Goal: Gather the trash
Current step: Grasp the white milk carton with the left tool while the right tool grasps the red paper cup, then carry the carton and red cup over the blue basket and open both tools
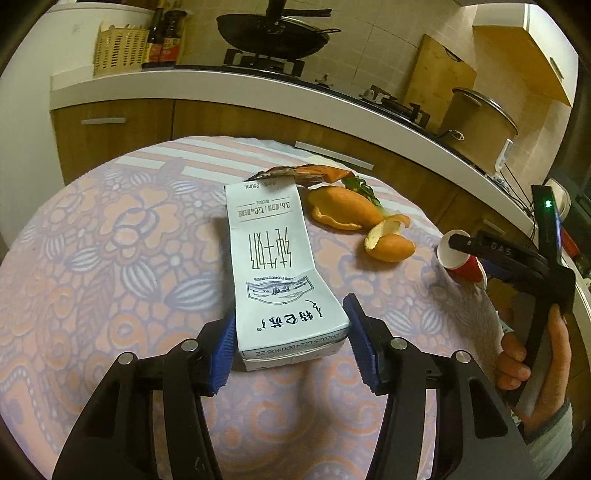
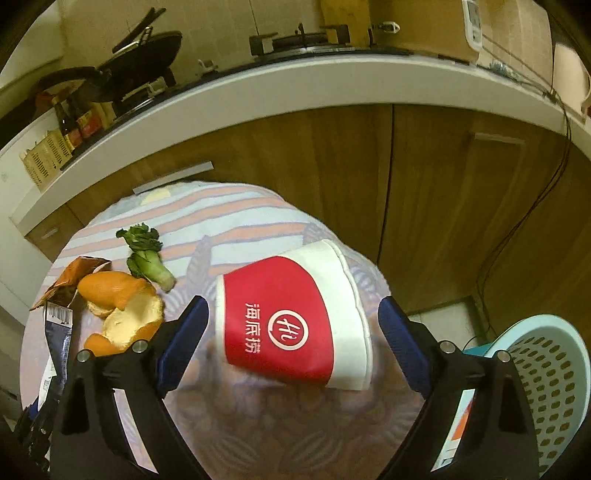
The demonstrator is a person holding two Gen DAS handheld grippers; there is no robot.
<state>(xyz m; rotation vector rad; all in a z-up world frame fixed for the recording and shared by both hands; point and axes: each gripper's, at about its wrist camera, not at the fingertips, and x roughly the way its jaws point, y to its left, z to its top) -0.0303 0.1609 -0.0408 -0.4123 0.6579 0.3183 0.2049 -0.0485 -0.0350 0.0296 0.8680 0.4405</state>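
A white milk carton (image 1: 275, 266) lies on the patterned tablecloth (image 1: 110, 258). My left gripper (image 1: 291, 343) straddles its near end; the left pad touches it, the right pad stands a little off, so it is open. A red and white paper cup (image 2: 295, 317) lies on its side between the open fingers of my right gripper (image 2: 293, 339), touching neither pad. The cup (image 1: 461, 258) and right gripper also show in the left wrist view. Orange peels (image 1: 347, 212) (image 2: 122, 314), a green vegetable stub (image 2: 147, 258) and a torn snack wrapper (image 1: 295, 173) (image 2: 70, 284) lie beyond.
A pale blue perforated basket (image 2: 546, 387) stands below the table's right edge. Wooden cabinets and a white counter (image 1: 258, 85) with a wok (image 1: 273, 33) and a pot (image 1: 476, 122) run behind the table.
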